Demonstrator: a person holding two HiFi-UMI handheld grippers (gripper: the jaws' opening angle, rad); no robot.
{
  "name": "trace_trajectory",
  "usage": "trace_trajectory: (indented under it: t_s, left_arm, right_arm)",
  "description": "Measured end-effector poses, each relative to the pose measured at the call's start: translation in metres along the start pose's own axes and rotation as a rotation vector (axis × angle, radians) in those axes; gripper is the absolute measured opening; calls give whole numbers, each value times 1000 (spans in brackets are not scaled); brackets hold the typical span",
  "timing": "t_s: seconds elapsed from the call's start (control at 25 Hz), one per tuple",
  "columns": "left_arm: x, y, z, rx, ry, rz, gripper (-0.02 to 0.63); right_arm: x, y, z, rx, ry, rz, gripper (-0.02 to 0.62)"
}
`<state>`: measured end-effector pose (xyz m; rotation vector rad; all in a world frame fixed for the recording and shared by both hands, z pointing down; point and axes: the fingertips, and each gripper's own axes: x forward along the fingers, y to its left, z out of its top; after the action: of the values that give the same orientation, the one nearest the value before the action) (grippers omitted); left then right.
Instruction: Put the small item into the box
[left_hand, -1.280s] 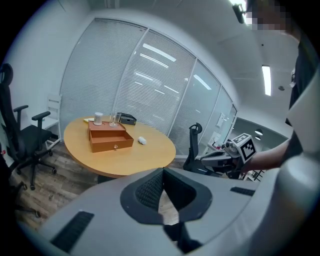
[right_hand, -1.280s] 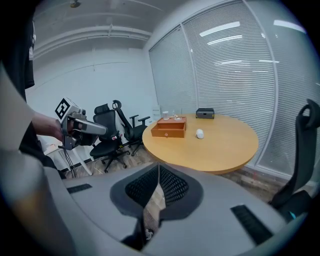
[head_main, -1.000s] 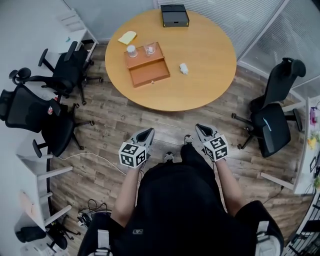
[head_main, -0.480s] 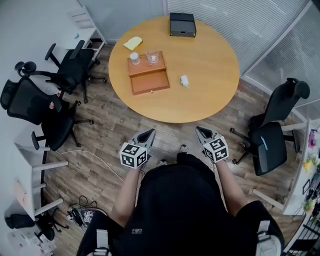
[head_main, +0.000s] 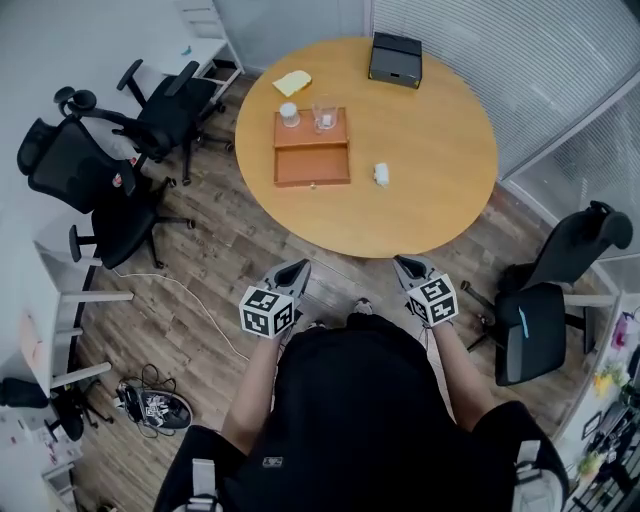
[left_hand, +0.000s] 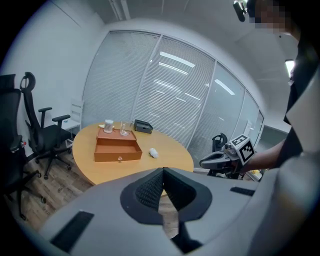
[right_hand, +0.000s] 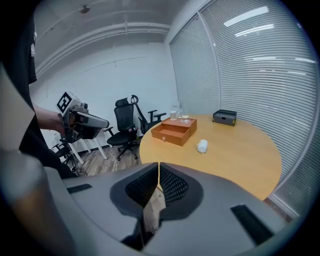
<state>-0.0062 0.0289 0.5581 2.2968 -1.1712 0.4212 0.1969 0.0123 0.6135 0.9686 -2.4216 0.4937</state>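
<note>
A small white item (head_main: 381, 174) lies on the round wooden table (head_main: 420, 215), right of an orange wooden box with an open drawer (head_main: 312, 163). The item (left_hand: 153, 152) (right_hand: 202, 146) and the box (left_hand: 117, 149) (right_hand: 174, 133) appear in both gripper views. My left gripper (head_main: 295, 270) and right gripper (head_main: 404, 266) are held side by side in front of my body, short of the table's near edge. Both are shut with nothing between their jaws. In the left gripper view the jaws (left_hand: 163, 171) meet; in the right gripper view they (right_hand: 158, 166) meet too.
A white cup (head_main: 289, 114) and a clear glass (head_main: 323, 116) stand on the box's top. A yellow cloth (head_main: 292, 83) and a black case (head_main: 396, 59) lie at the table's far side. Black office chairs (head_main: 95, 185) stand left, another (head_main: 545, 300) right. Cables (head_main: 150, 400) lie on the floor.
The view has shifted: the table and chairs now sit further right and slightly lower in the head view. Both grippers keep their place in front of my body, still shut.
</note>
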Motion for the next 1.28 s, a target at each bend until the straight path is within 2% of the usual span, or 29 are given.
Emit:
trace_trajectory:
  t_s: [0.28,0.48,1.04,1.28]
  left_arm:
    - [1,-1,0,-34,-26,78,6]
    - [8,-5,6,-49,-40,98,6]
    - [43,4,23,-57,-45,64,6]
    - [58,24,38,-59,-51,40,6]
  right_arm:
    - [10,-19,5,-29,-3,52,9]
    - [16,-34,-2,-21,13,59,9]
    - [16,-59,-3,2,42,25,9]
    - [31,-72,13,-14,53,1,9]
